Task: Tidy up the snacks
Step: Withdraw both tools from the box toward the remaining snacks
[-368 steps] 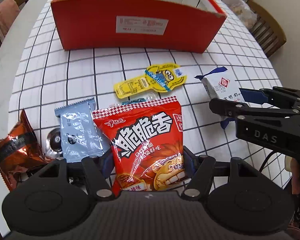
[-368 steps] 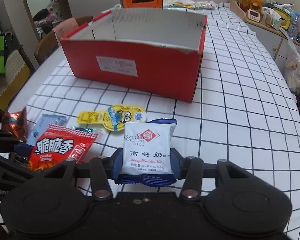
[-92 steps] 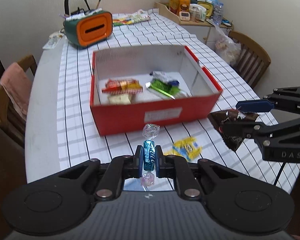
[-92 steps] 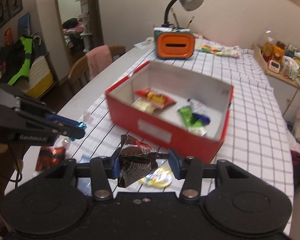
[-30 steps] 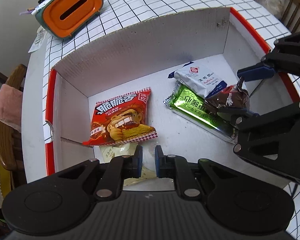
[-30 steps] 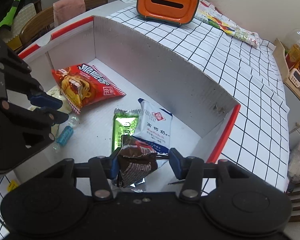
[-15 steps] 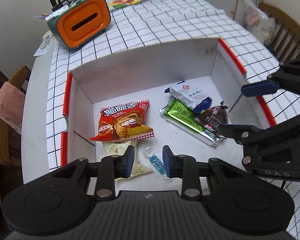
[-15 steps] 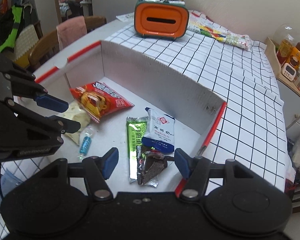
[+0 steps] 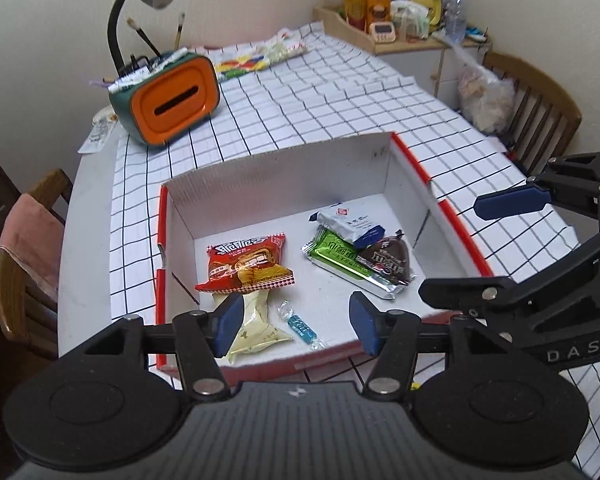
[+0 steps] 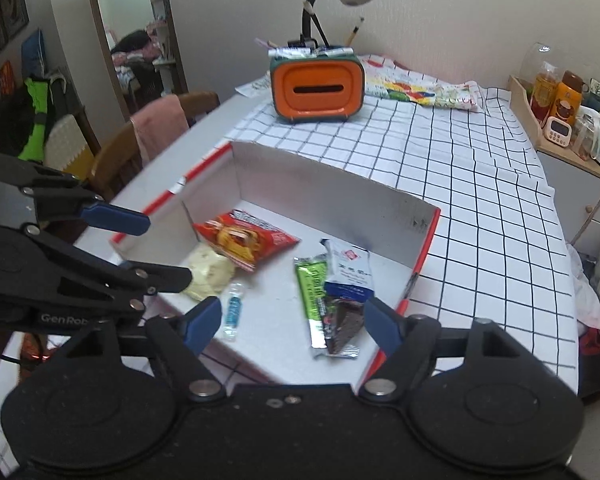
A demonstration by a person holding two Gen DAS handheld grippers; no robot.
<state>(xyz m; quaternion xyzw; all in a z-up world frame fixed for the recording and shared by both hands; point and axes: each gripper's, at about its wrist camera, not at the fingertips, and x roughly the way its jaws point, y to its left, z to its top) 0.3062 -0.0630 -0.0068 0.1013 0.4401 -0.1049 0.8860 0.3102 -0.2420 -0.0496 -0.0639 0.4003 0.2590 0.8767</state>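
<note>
Two claws above an open red cardboard box on a checked table. Left claw empty, jaws opening, nothing between them. Right claw likewise empty, jaws opening. Inside the box: red crisp packet, pale yellow sachet, blue wrapped candy, green bar, white milk-tablet packet, brown chocolate bag lying on the green bar. Release step apparently finishing, candy and chocolate bag loose on the box floor. Next, probably: reaching for any snack left outside the box, none clearly visible here.
</note>
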